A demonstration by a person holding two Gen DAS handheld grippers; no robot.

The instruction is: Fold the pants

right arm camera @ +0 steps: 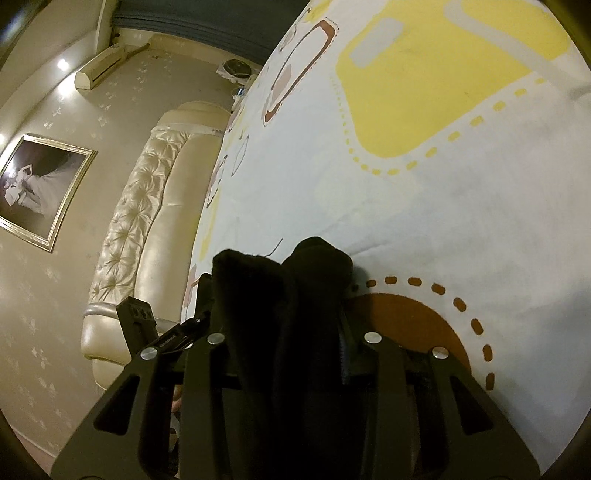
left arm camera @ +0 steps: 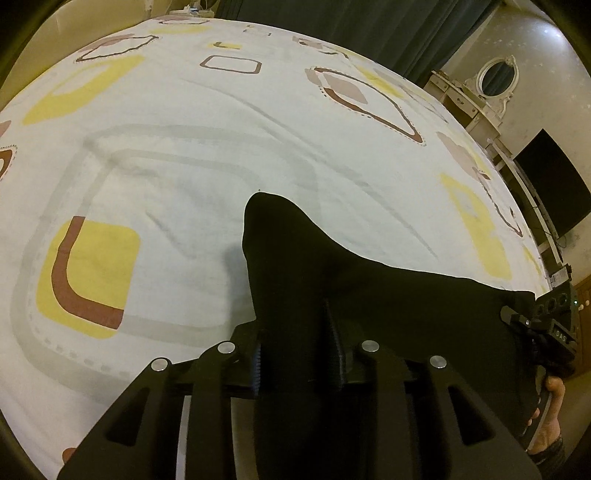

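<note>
The black pants (left arm camera: 332, 280) hang in a band between my two grippers above the patterned bed sheet (left arm camera: 177, 155). My left gripper (left arm camera: 295, 332) is shut on one end of the cloth, which fills the gap between its ribbed fingers (left arm camera: 334, 354) and sticks out past them. In the right wrist view the pants (right arm camera: 280, 295) bunch up thickly in my right gripper (right arm camera: 280, 317), which is shut on them. The right gripper (left arm camera: 550, 325) also shows at the far right of the left wrist view, held by a hand (left arm camera: 554, 391). The left gripper (right arm camera: 136, 317) appears at the left of the right wrist view.
A white dresser with an oval mirror (left arm camera: 495, 81) and a black screen (left arm camera: 554, 181) stand past the bed's right side. Dark curtains (left arm camera: 362, 26) hang behind. A tufted cream headboard (right arm camera: 147, 206), a framed picture (right arm camera: 40, 188) and a wall air conditioner (right arm camera: 103, 66) are by the wall.
</note>
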